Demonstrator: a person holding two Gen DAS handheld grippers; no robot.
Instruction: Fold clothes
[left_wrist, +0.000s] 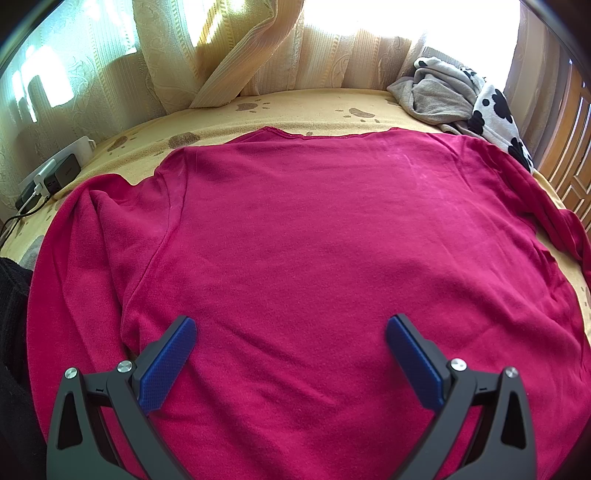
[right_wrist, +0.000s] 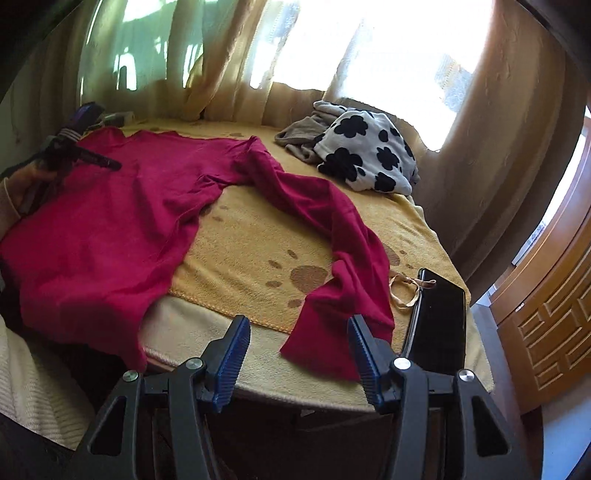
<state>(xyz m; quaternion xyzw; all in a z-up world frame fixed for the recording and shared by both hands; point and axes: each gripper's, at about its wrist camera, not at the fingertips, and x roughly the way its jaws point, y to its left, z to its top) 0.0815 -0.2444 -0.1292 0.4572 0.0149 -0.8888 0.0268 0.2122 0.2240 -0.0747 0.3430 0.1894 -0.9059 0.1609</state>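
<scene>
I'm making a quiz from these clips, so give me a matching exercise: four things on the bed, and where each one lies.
Things:
1. red sweater
2. black-spotted garment
3. phone
4. hair tie

Places:
A. at the bed's near right corner
B. bunched at the far side by the curtain
C. spread flat across the blanket
D. beside the phone, near the sleeve cuff

Pairs: 1-C, 2-B, 3-A, 4-D

- Daylight through the curtains (left_wrist: 258, 55) blows the window (right_wrist: 388, 44) out white.
- Fisheye bends and darkens the edges.
- The right view is dimmer and slightly soft.
</scene>
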